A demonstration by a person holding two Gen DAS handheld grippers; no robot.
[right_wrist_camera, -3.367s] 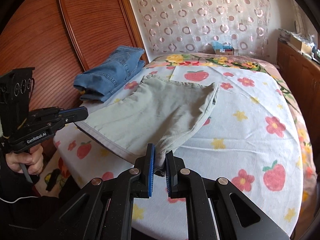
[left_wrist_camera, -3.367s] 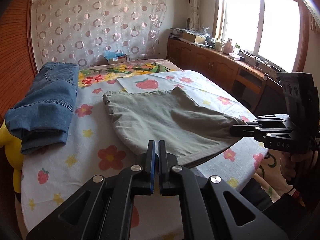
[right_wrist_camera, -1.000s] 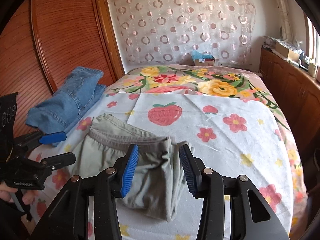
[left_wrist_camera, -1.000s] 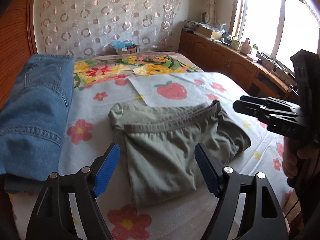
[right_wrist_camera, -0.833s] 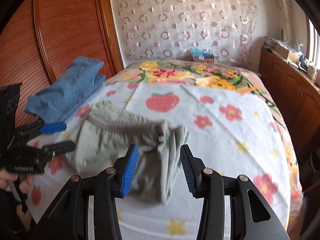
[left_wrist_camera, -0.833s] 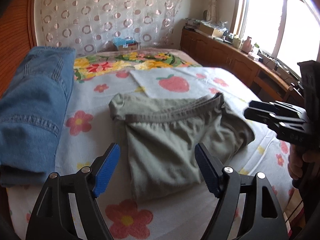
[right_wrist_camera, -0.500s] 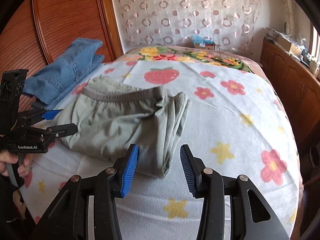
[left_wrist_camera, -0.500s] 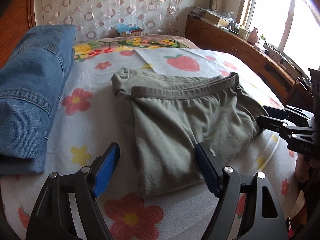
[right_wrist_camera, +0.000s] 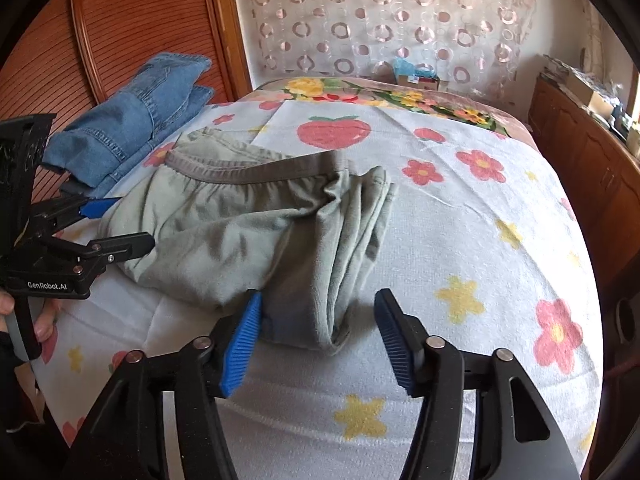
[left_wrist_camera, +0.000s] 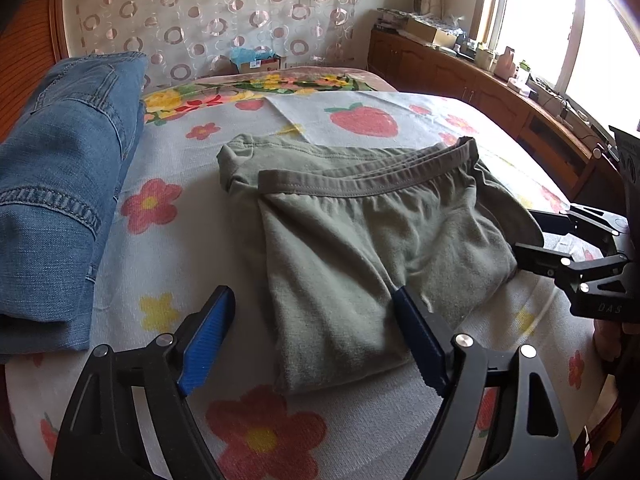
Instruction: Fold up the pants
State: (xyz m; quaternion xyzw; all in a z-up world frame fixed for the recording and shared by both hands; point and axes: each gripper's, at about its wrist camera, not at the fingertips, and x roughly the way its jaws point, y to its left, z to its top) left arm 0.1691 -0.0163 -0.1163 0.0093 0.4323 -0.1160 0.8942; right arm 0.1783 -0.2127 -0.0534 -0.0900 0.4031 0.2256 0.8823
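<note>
The olive-green pants [left_wrist_camera: 360,248] lie folded in a thick bundle on the flowered bed cover, waistband on top toward the far side; they also show in the right wrist view [right_wrist_camera: 256,232]. My left gripper [left_wrist_camera: 316,332] is open, jaws straddling the bundle's near left corner just above it. My right gripper [right_wrist_camera: 316,328] is open, jaws on either side of the bundle's near right folded edge. Each gripper shows in the other's view, the right one [left_wrist_camera: 540,236] at the bundle's right edge, the left one [right_wrist_camera: 120,224] at its left edge. Neither holds cloth.
Folded blue jeans [left_wrist_camera: 60,192] lie along the bed's left side, against a wooden headboard [right_wrist_camera: 132,28]. A wooden cabinet [left_wrist_camera: 460,72] with clutter runs under the window on the right. A patterned curtain hangs at the back. The bed cover [right_wrist_camera: 460,208] has flowers and strawberries.
Both grippers held the pants shut 3.4 s ago, then folded them over and let go. In the last second both open grippers dropped lower and closer to the bundle's near corners.
</note>
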